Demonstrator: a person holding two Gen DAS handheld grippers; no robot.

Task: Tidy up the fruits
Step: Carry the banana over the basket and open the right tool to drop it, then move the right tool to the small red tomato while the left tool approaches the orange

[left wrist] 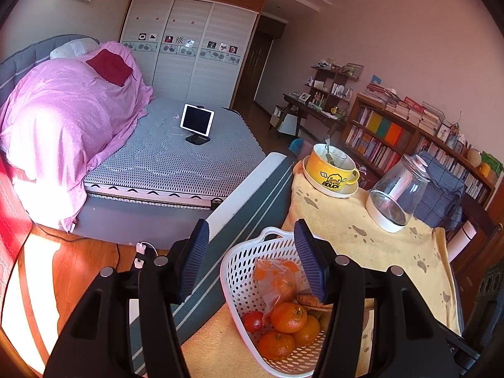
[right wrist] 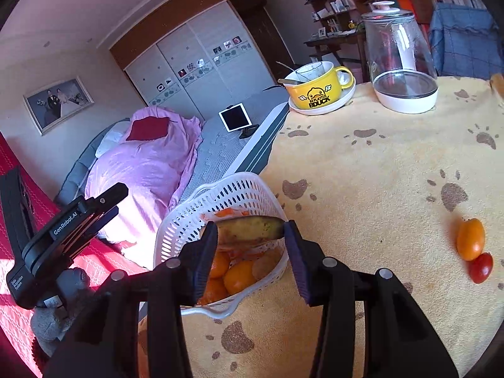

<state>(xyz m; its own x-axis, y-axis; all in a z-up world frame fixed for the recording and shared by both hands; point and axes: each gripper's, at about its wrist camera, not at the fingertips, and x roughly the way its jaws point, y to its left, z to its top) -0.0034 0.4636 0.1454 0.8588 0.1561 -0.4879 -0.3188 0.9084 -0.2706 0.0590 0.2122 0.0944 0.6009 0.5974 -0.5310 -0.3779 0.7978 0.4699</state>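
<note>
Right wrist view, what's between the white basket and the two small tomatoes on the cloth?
Only bare yellow cloth with brown paw prints lies between the white basket and the two small tomatoes; the right wrist view shows it.

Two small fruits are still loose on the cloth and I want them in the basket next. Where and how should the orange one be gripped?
Grip the small orange tomato across its narrow middle, coming straight down from above. It lies lengthwise on the yellow cloth, so its short axis probably fits the jaws. Put the fingers on its two long sides; the red tomato touches one end.
</note>
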